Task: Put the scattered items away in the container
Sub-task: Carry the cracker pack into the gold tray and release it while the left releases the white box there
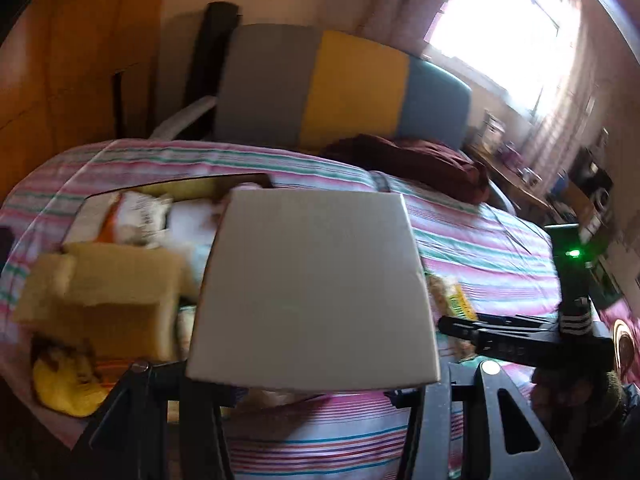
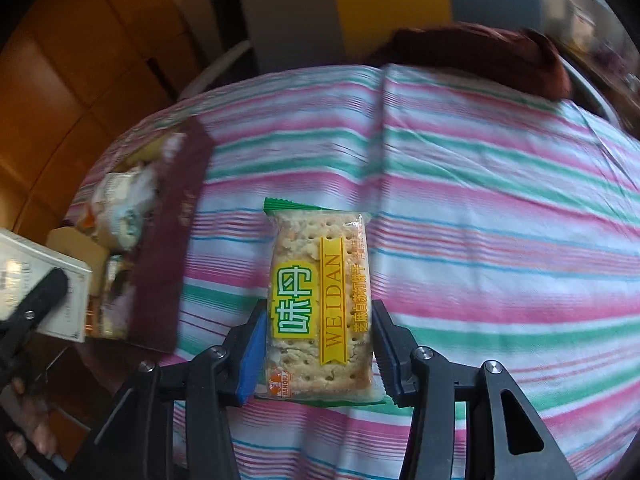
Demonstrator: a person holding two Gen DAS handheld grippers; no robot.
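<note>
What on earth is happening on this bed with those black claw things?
A person is tidying snacks into a dark red box on the striped bedspread. The right gripper clamps a cracker packet. The left gripper holds a pale flat carton near the box, which already contains several packets.

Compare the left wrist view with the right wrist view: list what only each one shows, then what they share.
Only the left wrist view shows the broad face of the white box held in the left tool, a bright window, and the right tool from the side.

Only the right wrist view shows the cracker packet in full, its printed label readable, between the right tool's two fingers.

Both show the striped bedsheet, the dark red container already holding snack packets, the maroon cloth and the grey, yellow and blue headboard.
</note>
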